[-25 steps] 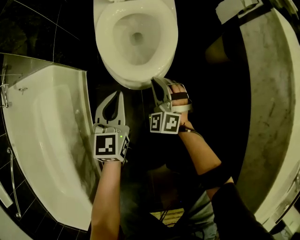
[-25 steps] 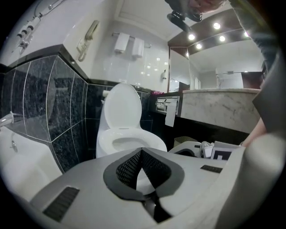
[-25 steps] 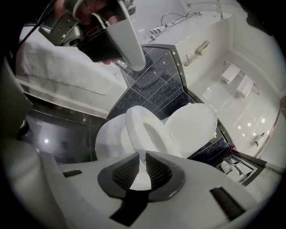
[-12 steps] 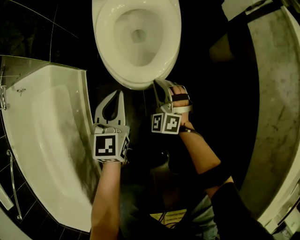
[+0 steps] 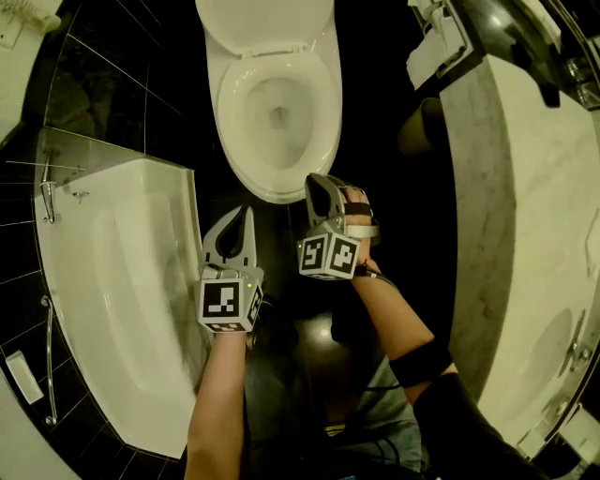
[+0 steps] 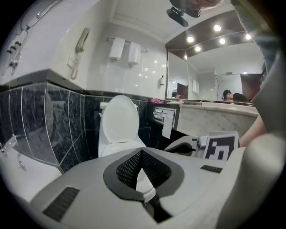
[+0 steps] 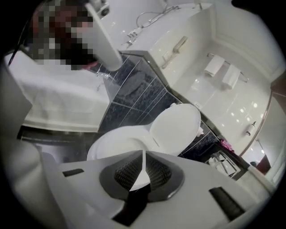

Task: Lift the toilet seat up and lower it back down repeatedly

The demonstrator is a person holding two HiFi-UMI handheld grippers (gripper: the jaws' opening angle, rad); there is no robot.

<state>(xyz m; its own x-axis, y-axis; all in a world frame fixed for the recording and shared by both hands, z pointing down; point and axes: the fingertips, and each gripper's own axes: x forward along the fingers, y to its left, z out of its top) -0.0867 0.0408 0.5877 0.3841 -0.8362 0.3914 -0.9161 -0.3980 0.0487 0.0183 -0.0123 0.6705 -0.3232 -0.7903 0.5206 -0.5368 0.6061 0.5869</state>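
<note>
The white toilet [image 5: 277, 122] stands at the top middle, its lid [image 5: 264, 21] raised against the cistern. A white ring lies round the bowl [image 7: 117, 144]; I cannot tell whether it is the seat or the bare rim. The lid [image 6: 119, 120] also shows upright ahead of the left gripper. My left gripper [image 5: 247, 214] hangs shut and empty before the bowl, to the left. Close by the bowl's front edge my right gripper [image 5: 317, 182] has just been closing on nothing; its tips [image 7: 143, 153] meet.
A white bathtub [image 5: 122, 309] runs along the left. A marble counter [image 5: 525, 206] with a basin curves along the right. Dark tiled floor [image 5: 309, 337] lies under my arms. Two paper rolls [image 6: 125, 50] and a wall phone [image 6: 80, 42] hang above the toilet.
Both grippers have risen and sit a little farther back from the bowl. The head view has pulled back, so the raised lid now shows. The right gripper's tips have left the bowl's front edge.
</note>
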